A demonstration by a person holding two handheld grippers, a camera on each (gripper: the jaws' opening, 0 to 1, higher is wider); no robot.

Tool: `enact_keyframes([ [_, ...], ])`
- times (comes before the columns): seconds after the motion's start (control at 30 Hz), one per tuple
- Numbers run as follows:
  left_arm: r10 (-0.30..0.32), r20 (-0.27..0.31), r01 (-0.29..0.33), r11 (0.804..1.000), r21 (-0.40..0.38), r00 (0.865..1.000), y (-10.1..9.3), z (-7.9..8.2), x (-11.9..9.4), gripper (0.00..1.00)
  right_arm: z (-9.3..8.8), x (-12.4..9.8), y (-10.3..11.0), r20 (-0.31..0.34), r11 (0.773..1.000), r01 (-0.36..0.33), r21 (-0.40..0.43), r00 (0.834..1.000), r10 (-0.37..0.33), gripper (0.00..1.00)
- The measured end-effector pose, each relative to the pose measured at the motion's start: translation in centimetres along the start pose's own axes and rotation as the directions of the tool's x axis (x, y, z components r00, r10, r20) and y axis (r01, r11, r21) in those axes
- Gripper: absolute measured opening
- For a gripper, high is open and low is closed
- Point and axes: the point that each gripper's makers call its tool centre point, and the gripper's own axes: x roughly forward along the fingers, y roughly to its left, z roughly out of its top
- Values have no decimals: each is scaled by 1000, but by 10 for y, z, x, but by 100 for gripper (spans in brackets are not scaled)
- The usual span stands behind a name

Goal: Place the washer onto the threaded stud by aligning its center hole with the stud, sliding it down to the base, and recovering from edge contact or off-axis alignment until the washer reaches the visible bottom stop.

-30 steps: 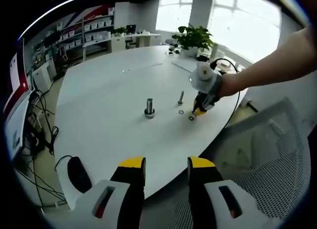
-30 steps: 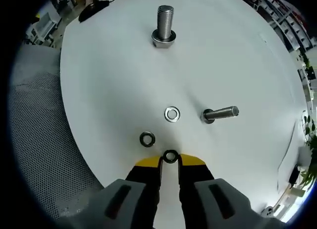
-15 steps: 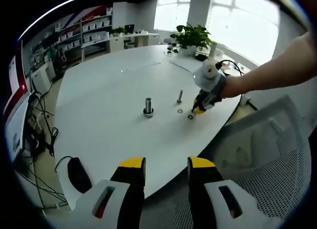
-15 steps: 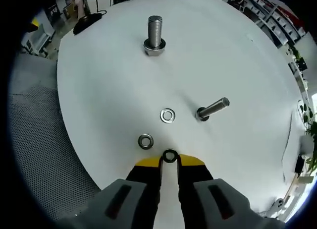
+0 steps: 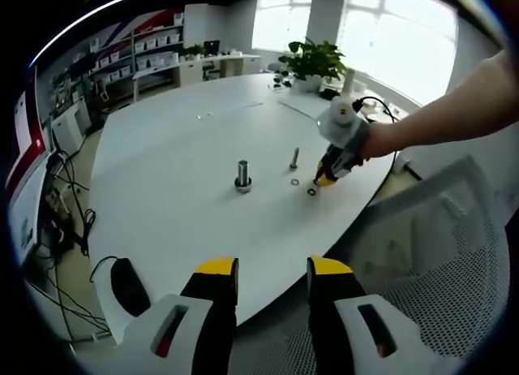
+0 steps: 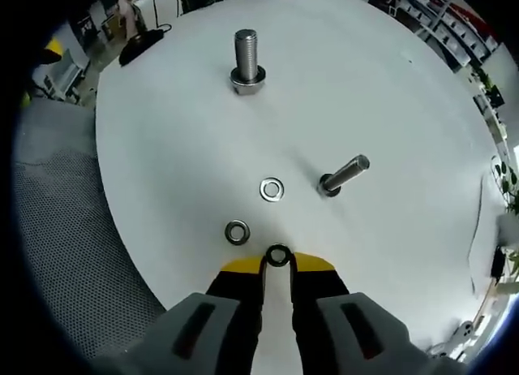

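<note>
My right gripper is shut on a dark washer, pinched edge-on between its yellow tips a little above the white table. Ahead of it stands a thin threaded stud. A thicker stud with a nut at its base is farther off. Two loose washers lie flat between them. In the left gripper view, the right gripper hovers just right of the thin stud and the thick stud. My left gripper is open at the table's near edge with nothing between its fingers.
A black mouse with its cable lies at the near left table edge. A mesh chair stands on the right. A potted plant sits at the far end. A person's forearm reaches in over the table's right edge.
The right gripper has lifted and drawn back slightly with the washer still in its tips, so the studs look a little farther off. The left gripper has stayed still.
</note>
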Motion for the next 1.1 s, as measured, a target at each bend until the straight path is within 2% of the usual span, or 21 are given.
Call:
enact_keyframes([
  [0.2,-3,1,3,1000,1,1000,-1,0,0,32,-1,-4,1,-3,1000,-1,-25,1000,1,14],
  [0.6,-6,1,6,1000,7,1000,-1,1,0,32,33,-31,-17,69,998,25,-55,997,-21,14],
  [0.93,-7,4,7,1000,8,1000,-2,1,0,32,52,-49,-32,107,997,51,-61,993,-44,14],
  [1.1,-6,4,6,1000,7,1000,-1,1,-1,31,56,-51,-36,121,996,66,-65,991,-58,14],
])
